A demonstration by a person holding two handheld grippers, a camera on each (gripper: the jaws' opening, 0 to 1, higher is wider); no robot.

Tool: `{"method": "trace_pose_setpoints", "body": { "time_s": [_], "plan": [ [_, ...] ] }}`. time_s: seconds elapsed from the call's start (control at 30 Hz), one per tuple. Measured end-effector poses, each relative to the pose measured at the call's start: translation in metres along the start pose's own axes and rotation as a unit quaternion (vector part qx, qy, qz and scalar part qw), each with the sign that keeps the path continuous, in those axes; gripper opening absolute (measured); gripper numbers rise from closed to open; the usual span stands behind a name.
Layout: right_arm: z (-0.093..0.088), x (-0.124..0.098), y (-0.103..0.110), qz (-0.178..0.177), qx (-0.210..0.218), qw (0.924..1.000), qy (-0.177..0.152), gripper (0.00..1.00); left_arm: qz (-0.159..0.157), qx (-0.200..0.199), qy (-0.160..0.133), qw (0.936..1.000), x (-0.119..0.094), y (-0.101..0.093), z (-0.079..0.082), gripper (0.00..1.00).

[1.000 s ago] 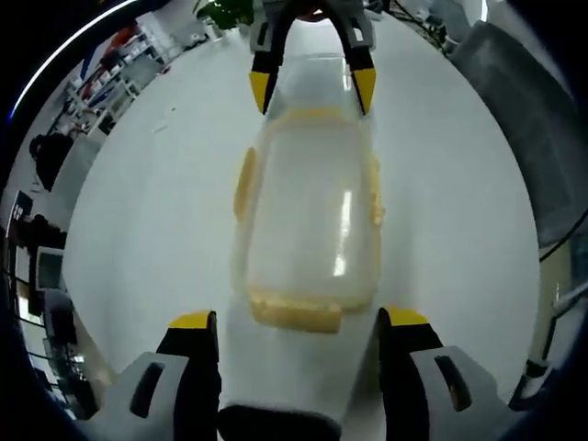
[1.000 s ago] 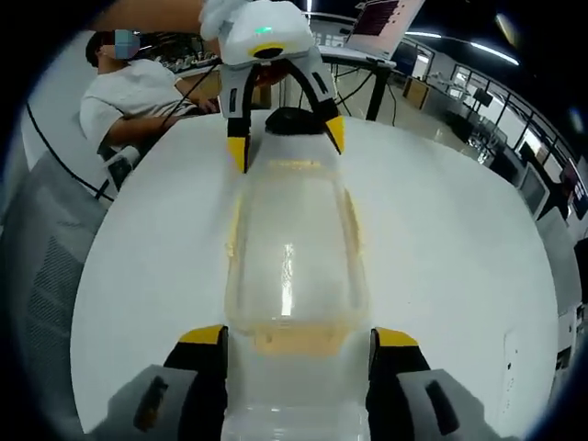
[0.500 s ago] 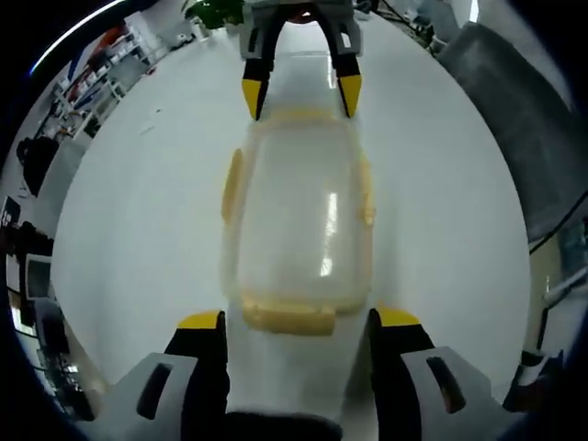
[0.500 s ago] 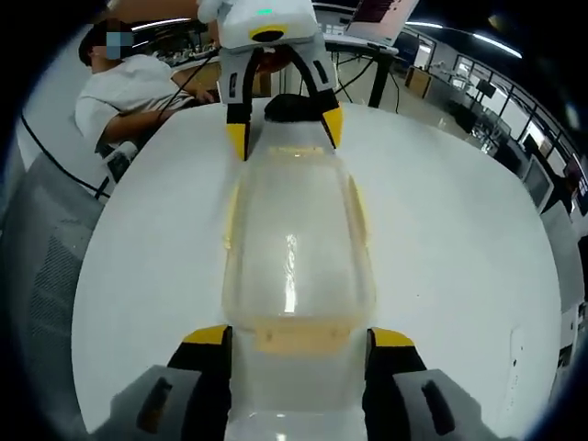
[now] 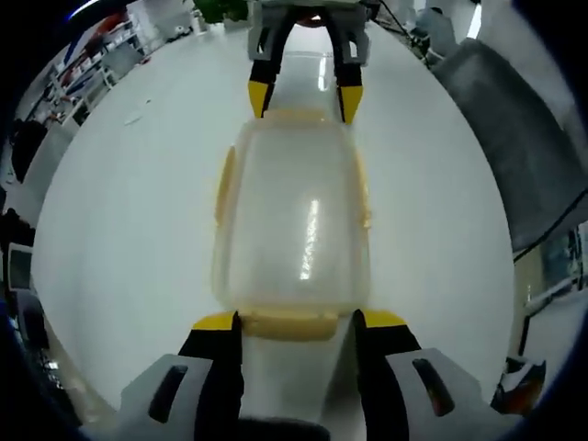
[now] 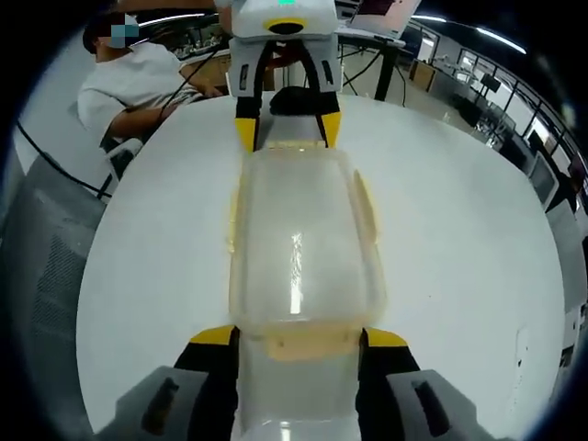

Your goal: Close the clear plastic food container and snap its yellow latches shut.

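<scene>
We see the left gripper [image 5: 296, 322] and right gripper [image 6: 294, 337] both parted, now closer in, each straddling an end latch [image 5: 290, 323] of the lidded container [image 5: 294, 220] lying between them on the white table [image 5: 129, 211].

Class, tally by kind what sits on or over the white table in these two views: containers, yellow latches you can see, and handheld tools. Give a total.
Clear plastic food container: 1
Yellow latches: 4, near end, far end, two sides
Two-jaw tools with yellow tips: 2, left tool, right tool
Total: 7
</scene>
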State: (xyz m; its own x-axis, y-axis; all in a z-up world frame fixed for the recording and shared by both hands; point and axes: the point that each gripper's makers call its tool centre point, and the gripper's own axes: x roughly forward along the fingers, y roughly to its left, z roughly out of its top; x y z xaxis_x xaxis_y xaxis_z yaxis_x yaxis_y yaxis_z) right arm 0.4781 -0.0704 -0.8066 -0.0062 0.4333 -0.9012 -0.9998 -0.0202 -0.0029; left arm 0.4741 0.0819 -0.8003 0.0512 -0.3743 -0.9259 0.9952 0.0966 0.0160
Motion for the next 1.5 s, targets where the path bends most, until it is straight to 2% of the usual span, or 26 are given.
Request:
{"method": "trace_pose_setpoints", "body": {
  "time_s": [0.2, 0.27, 0.3, 0.33, 0.47, 0.67, 0.77, 0.83, 0.9, 1.03, 1.2, 1.4, 1.5],
  "plan": [
    [0.0, -0.001, 0.002, 0.002, -0.003, 1.0, 0.006, 0.47, 0.002, 0.011, 0.003, 0.9999, -0.001, 0.002, -0.003, 0.47],
    [-0.001, -0.001, 0.004, 0.008, -0.018, 0.9997, 0.011, 0.43, -0.006, 0.024, 0.007, 0.9997, -0.001, 0.001, -0.005, 0.43],
    [-0.002, -0.002, 0.005, 0.013, -0.031, 0.9994, 0.012, 0.38, -0.01, 0.031, 0.012, 0.9994, -0.002, 0.001, -0.007, 0.38],
    [-0.001, 0.0, 0.005, 0.003, -0.02, 0.9998, 0.008, 0.37, -0.007, 0.031, 0.011, 0.9994, -0.003, 0.001, -0.008, 0.38],
    [0.0, 0.001, 0.008, 0.008, -0.023, 0.9997, 0.008, 0.37, -0.008, 0.028, 0.011, 0.9995, -0.002, 0.001, -0.006, 0.38],
    [0.0, 0.001, 0.007, 0.011, -0.024, 0.9994, 0.024, 0.37, -0.008, 0.037, 0.032, 0.9988, -0.001, 0.001, -0.008, 0.38],
    [0.0, 0.002, 0.006, 0.012, -0.027, 0.9985, 0.047, 0.38, -0.011, 0.046, 0.007, 0.9989, -0.002, 0.001, -0.008, 0.38],
    [0.001, 0.001, 0.006, 0.014, -0.027, 0.998, 0.055, 0.38, -0.008, 0.035, -0.026, 0.999, -0.003, 0.0, -0.009, 0.38],
    [0.0, 0.001, 0.005, 0.014, -0.026, 0.9978, 0.059, 0.38, -0.008, 0.03, -0.038, 0.9988, -0.004, -0.001, -0.01, 0.38],
    [-0.001, 0.001, 0.004, 0.015, -0.026, 0.9975, 0.065, 0.38, -0.007, 0.033, -0.005, 0.9994, -0.001, -0.003, -0.006, 0.38],
    [-0.002, 0.0, 0.004, 0.017, -0.029, 0.9973, 0.065, 0.38, -0.007, 0.034, 0.003, 0.9994, -0.001, 0.001, -0.009, 0.38],
    [-0.002, 0.0, 0.003, 0.021, -0.033, 0.9973, 0.062, 0.38, -0.003, 0.034, 0.05, 0.9982, 0.001, -0.001, -0.008, 0.38],
    [-0.002, 0.0, 0.002, 0.021, -0.03, 0.9974, 0.061, 0.37, -0.003, 0.032, 0.064, 0.9975, 0.001, -0.001, -0.008, 0.38]
  ]
}}
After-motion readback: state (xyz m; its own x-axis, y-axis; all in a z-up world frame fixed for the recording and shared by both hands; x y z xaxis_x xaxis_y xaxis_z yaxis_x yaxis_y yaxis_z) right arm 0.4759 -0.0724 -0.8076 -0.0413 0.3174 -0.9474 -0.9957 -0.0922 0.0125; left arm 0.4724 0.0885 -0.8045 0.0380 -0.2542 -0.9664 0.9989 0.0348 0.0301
